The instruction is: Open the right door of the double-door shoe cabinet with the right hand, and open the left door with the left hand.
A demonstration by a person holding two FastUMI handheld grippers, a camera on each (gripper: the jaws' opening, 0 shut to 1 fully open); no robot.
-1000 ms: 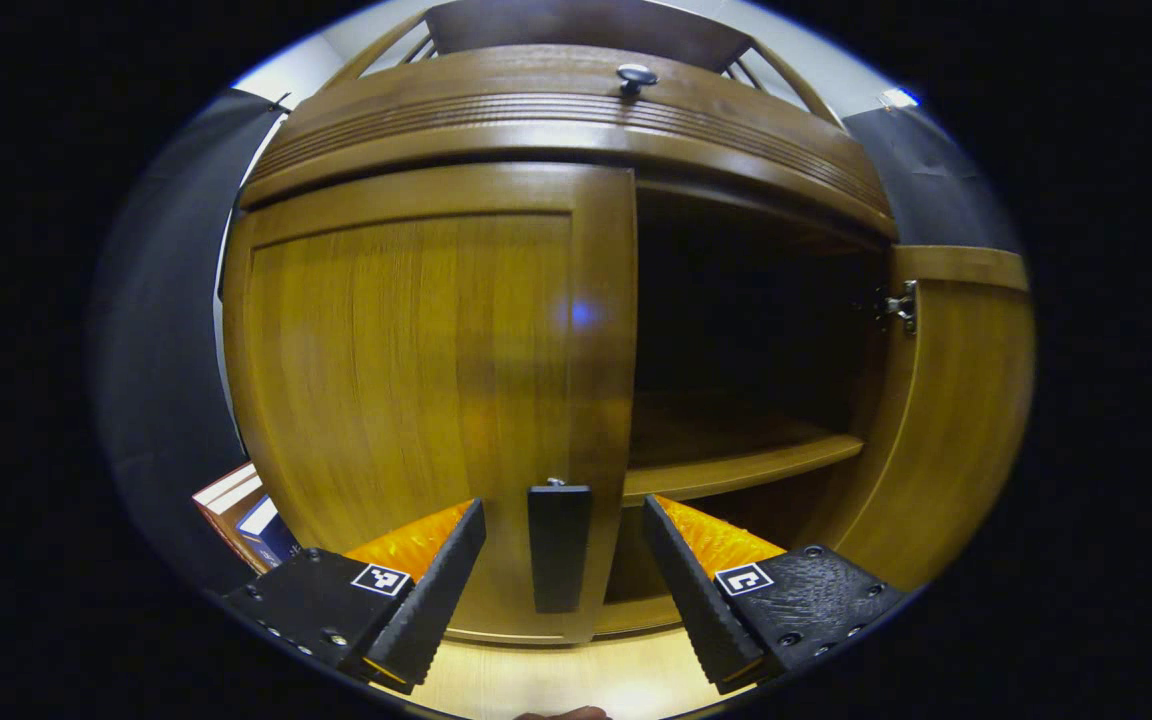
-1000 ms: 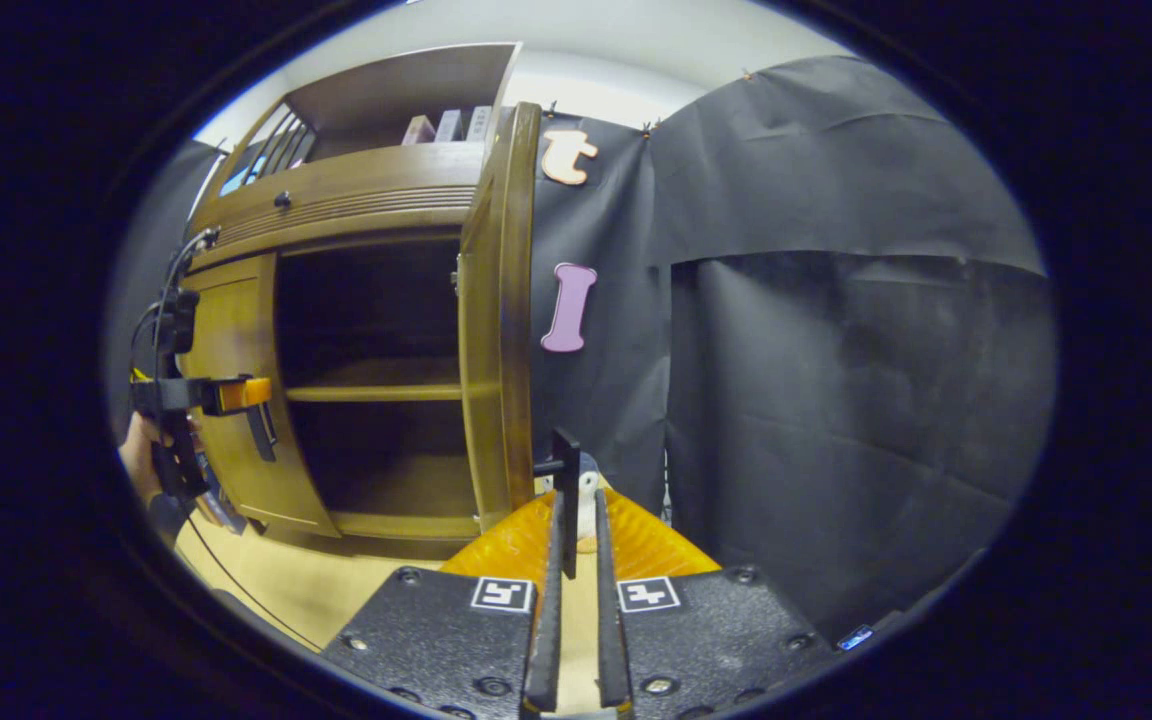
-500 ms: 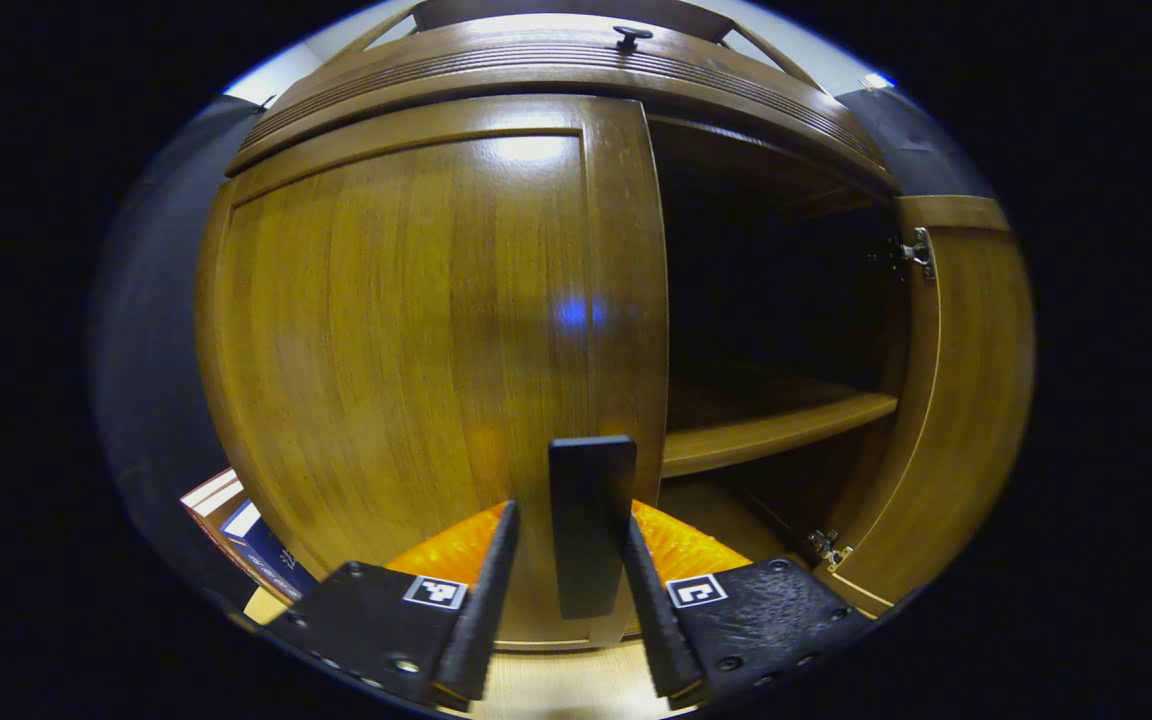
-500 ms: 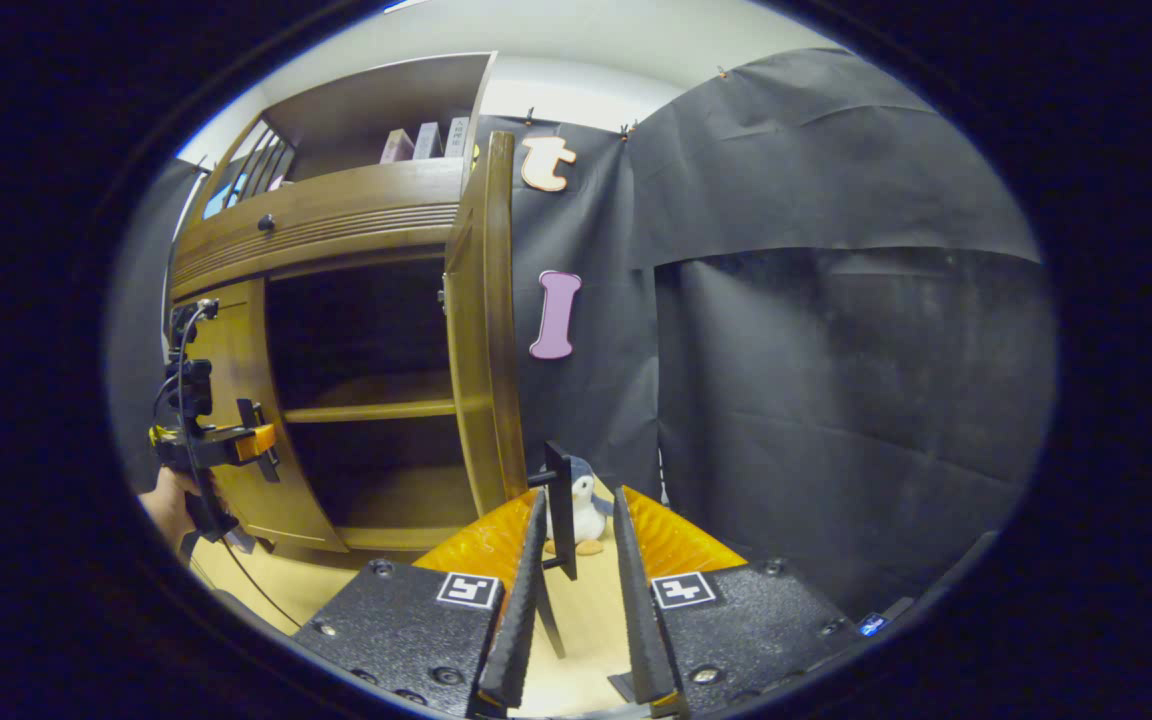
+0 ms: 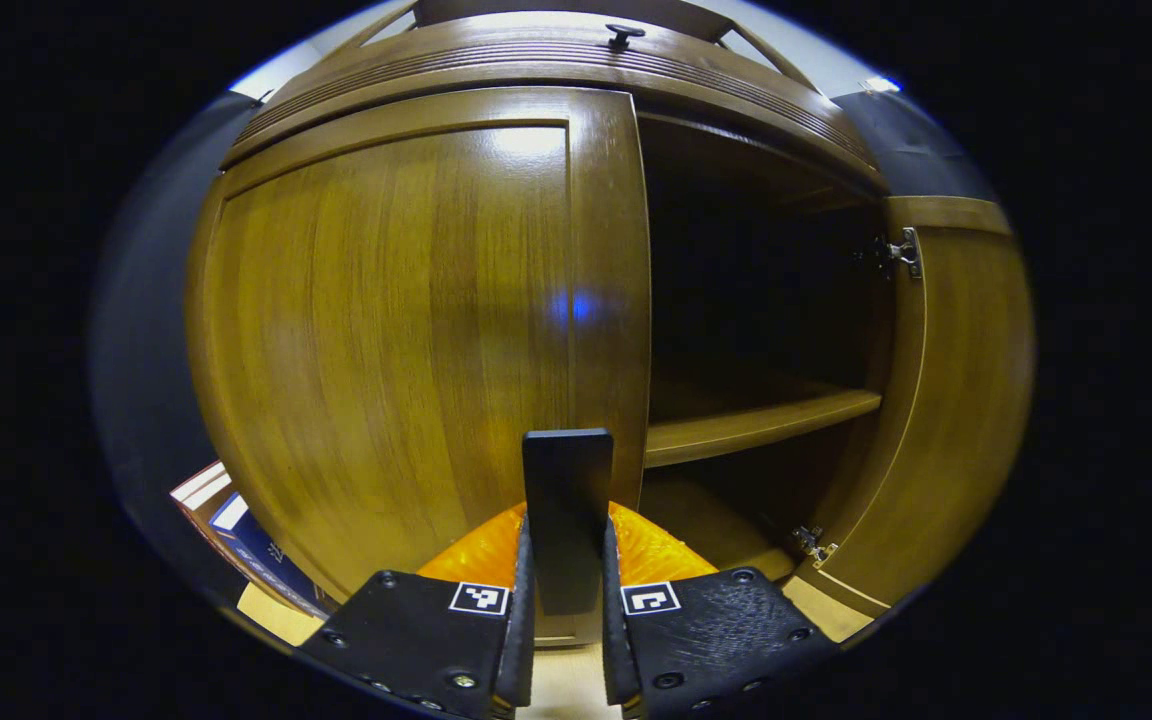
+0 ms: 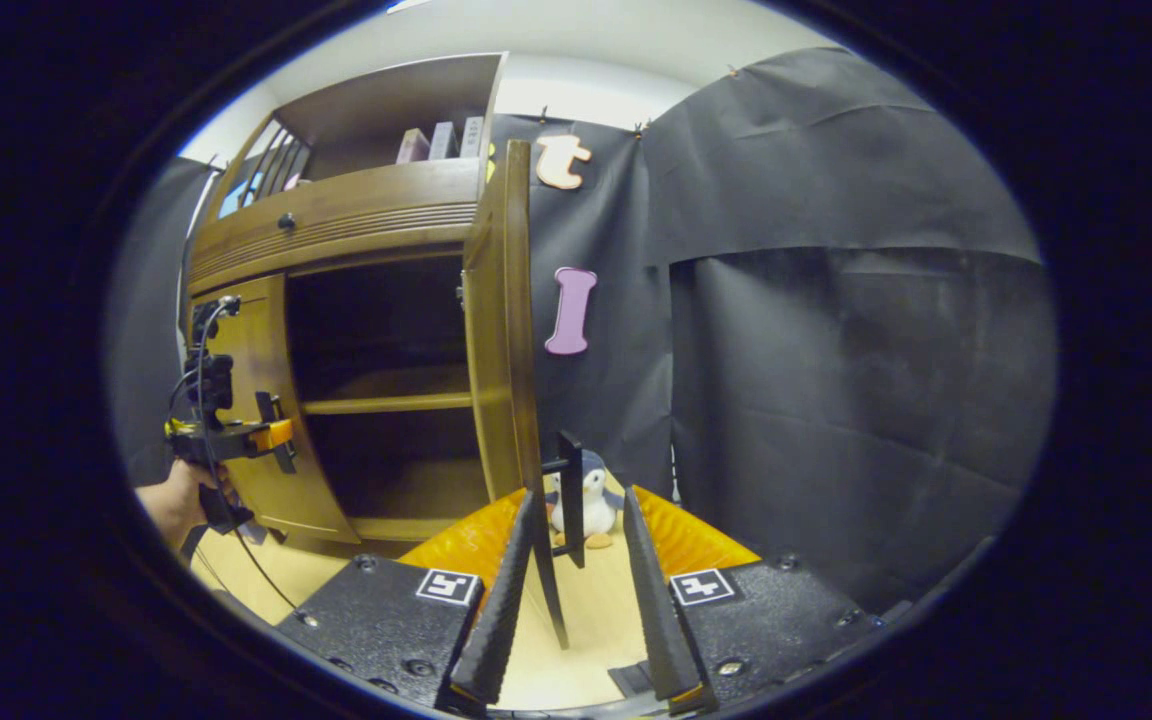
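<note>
The left hand-held gripper [image 5: 563, 640] has just clamped the left door's handle [image 5: 566, 500] (right hand-held gripper [image 6: 576, 600] now parted, right door [image 6: 501, 330] open); pulling comes next.

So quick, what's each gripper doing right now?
Left gripper: shut on the left door's handle.
Right gripper: open, fingers apart around the right door's handle, not squeezing it.

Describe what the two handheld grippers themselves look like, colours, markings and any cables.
The left gripper and right gripper match: textured black wedge bodies with screws, each carrying a small white square tag with a black pattern, ridged black jaws, and orange ribbed plastic behind them. Seen from afar in the right gripper view, the left gripper is black with an orange part, and black cables loop above it.
</note>
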